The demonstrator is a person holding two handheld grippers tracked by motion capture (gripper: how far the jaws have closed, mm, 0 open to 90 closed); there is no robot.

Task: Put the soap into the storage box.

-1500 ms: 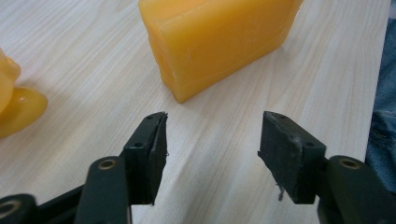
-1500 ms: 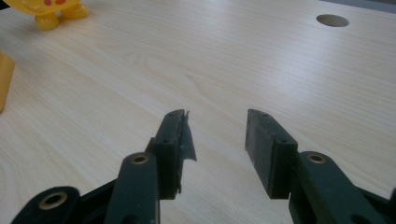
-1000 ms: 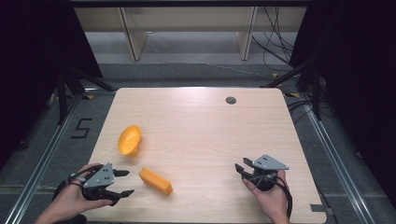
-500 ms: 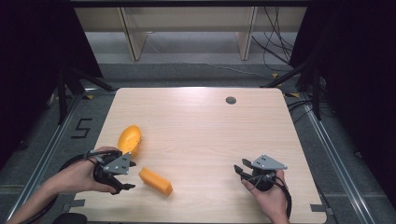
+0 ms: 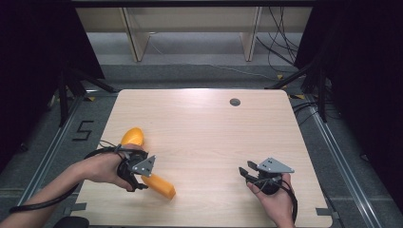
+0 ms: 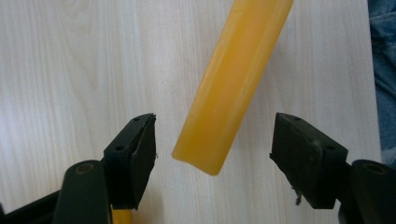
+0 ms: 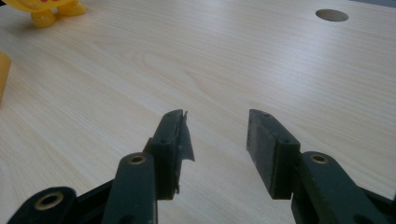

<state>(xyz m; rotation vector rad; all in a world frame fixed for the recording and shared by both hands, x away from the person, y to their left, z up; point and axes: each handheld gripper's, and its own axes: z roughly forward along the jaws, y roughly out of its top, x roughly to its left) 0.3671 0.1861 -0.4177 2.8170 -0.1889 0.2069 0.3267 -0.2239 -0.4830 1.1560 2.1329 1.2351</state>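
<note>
An orange elongated block (image 5: 160,186) lies flat near the table's front left. In the left gripper view its near end (image 6: 205,154) sits between the two open jaws, untouched by either pad. My left gripper (image 5: 138,173) hovers right over that end, held by a hand. A yellow rounded toy (image 5: 132,137) stands just behind the left hand; its feet show at the top left of the right gripper view (image 7: 46,11). My right gripper (image 5: 248,171) rests open at the front right, nothing between its fingers (image 7: 175,140).
The light wooden table (image 5: 214,133) has a round dark hole (image 5: 235,102) near its back edge, also seen as the hole (image 7: 331,15). Dark floor, stand legs and cables surround the table. A blue sleeve edge (image 6: 385,70) shows at the right.
My left gripper has moved forward and right from the table's front left corner to the orange block's end, jaws now around it. The right gripper has stayed put.
</note>
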